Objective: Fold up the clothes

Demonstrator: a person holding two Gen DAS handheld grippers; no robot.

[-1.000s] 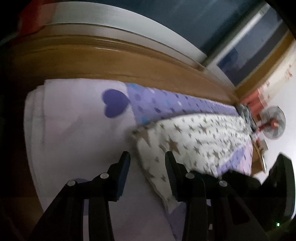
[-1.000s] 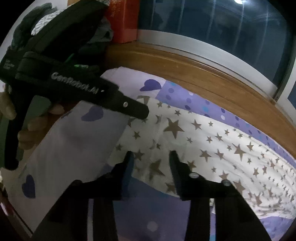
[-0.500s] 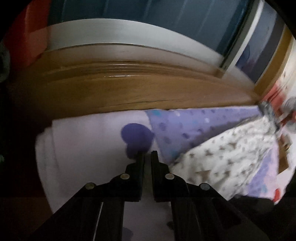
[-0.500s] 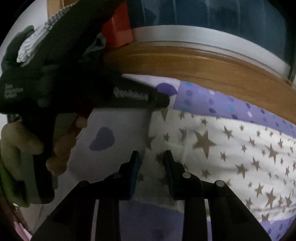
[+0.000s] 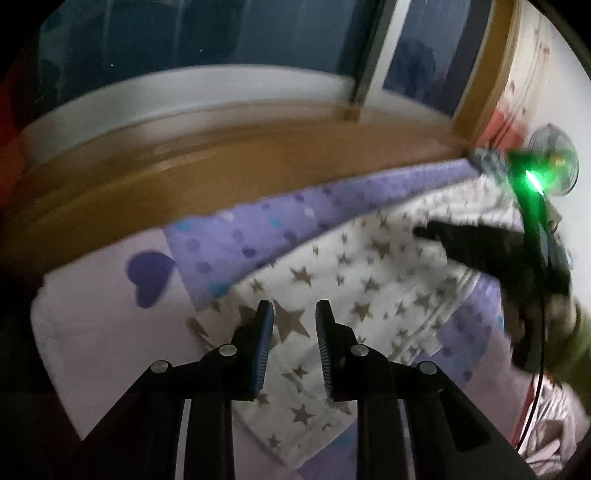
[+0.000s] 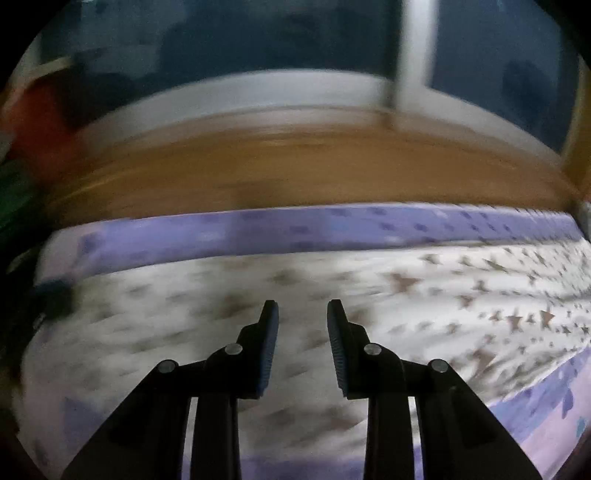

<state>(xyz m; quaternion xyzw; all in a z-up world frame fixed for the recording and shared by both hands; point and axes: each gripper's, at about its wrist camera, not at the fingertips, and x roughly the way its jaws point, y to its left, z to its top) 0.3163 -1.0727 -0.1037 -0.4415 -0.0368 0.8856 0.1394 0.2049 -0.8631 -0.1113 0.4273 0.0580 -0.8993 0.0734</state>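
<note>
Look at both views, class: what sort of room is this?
Probably a bedroom: patterned bedding under a star-print cloth, beside a wooden sill, a dark window and a fan.

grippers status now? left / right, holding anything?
Left gripper: open, empty, over the star-print cloth.
Right gripper: open, empty, over the same cloth.

Two grippers — left gripper, right gripper — one star-print garment, one fan.
</note>
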